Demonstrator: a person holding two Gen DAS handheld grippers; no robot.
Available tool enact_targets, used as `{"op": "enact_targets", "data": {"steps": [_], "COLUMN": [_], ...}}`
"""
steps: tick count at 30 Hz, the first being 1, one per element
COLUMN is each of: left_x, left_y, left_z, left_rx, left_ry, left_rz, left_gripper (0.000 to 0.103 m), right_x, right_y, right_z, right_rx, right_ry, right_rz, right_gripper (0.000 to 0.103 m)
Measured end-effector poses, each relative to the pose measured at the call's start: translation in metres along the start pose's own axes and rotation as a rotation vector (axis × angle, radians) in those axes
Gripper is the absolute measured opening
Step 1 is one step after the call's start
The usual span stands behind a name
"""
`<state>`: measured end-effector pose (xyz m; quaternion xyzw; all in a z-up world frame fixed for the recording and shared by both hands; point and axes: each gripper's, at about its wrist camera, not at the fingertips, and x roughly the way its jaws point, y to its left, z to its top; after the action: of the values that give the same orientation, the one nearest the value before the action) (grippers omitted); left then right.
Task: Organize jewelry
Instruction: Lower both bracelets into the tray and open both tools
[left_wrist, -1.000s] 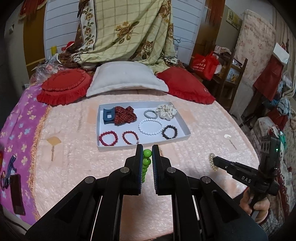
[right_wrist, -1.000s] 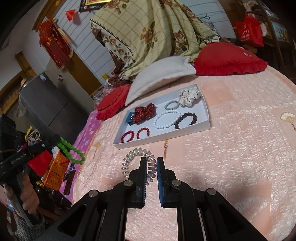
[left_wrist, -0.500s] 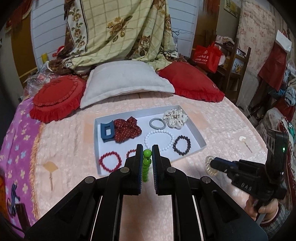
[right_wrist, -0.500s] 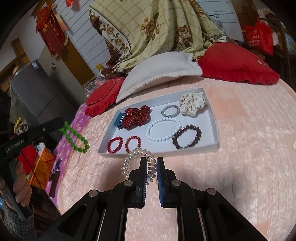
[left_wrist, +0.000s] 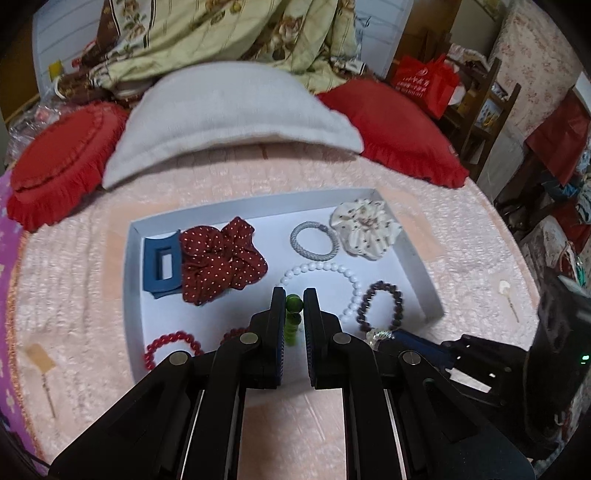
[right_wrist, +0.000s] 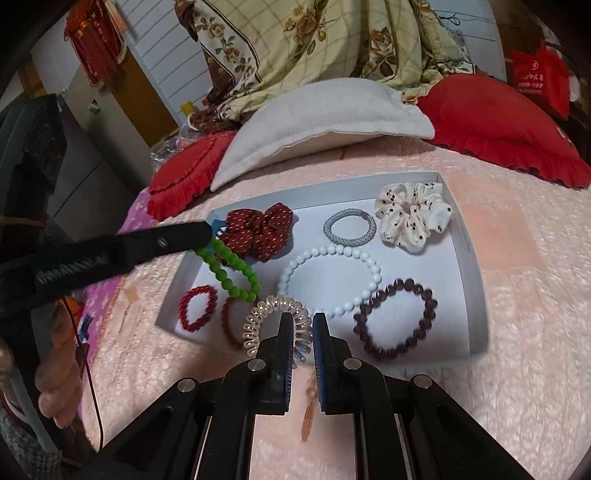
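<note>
Left claw (left_wrist: 294, 306): clamped on the green bead bracelet (right_wrist: 229, 271), which hangs over the tray's left half, above the two red bracelets.
Right claw (right_wrist: 303, 332): clamped on the clear spiral hair tie (right_wrist: 271, 317), held over the tray's near rim.
Tray (right_wrist: 476, 295): white, shallow, directly ahead of both claws, laid on the pink bedspread (right_wrist: 524, 332).
Already filed: small red bracelet (right_wrist: 197, 308), second red bracelet (right_wrist: 229, 325) partly hidden, white bead bracelet (right_wrist: 328, 280), dark purple bracelet (right_wrist: 397, 317), grey hair band (right_wrist: 349, 227), cream scrunchie (right_wrist: 412, 216), red dotted scrunchie (right_wrist: 264, 229), blue claw clip (left_wrist: 160, 264).
Progress: judged near the end; the two carried pieces are not yet set down.
Open room: bare white floor is seen ahead of the left claw, between the red scrunchie and the white bracelet; less lies near the right claw.
Edges: low walls all round; the near rim is to be cleared before release.
Beyond: grey pillow (left_wrist: 236, 110) and red cushions (left_wrist: 399, 125) well apart behind the tray.
</note>
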<state>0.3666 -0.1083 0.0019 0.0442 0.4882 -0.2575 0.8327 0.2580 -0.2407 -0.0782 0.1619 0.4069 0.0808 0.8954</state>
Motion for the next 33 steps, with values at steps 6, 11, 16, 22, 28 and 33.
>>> {"op": "enact_targets", "data": {"steps": [6, 11, 16, 22, 28, 33], "left_x": [0.038, 0.063, 0.076, 0.081, 0.078, 0.068], "left_y": [0.012, 0.026, 0.035, 0.035, 0.033, 0.037], "left_z": [0.007, 0.009, 0.003, -0.001, -0.004, -0.007], "left_rx": [0.003, 0.016, 0.051, 0.076, 0.062, 0.025], "left_ry": [0.039, 0.060, 0.066, 0.050, 0.038, 0.032], "left_rz": [0.020, 0.105, 0.168, 0.197, 0.200, 0.178], "left_gripper": [0.008, 0.008, 0.008, 0.008, 0.010, 0.010], "right_x": [0.033, 0.057, 0.071, 0.081, 0.087, 0.088], "right_y": [-0.008, -0.011, -0.015, -0.018, -0.020, -0.023], "right_z": [0.021, 0.033, 0.037, 0.037, 0.038, 0.037], "right_rx": [0.008, 0.010, 0.012, 0.019, 0.043, 0.056], "right_ry": [0.021, 0.050, 0.067, 0.079, 0.095, 0.095], "right_rz": [-0.031, -0.044, -0.061, -0.073, -0.071, -0.076], "right_gripper": [0.010, 0.010, 0.010, 0.010, 0.010, 0.011]}}
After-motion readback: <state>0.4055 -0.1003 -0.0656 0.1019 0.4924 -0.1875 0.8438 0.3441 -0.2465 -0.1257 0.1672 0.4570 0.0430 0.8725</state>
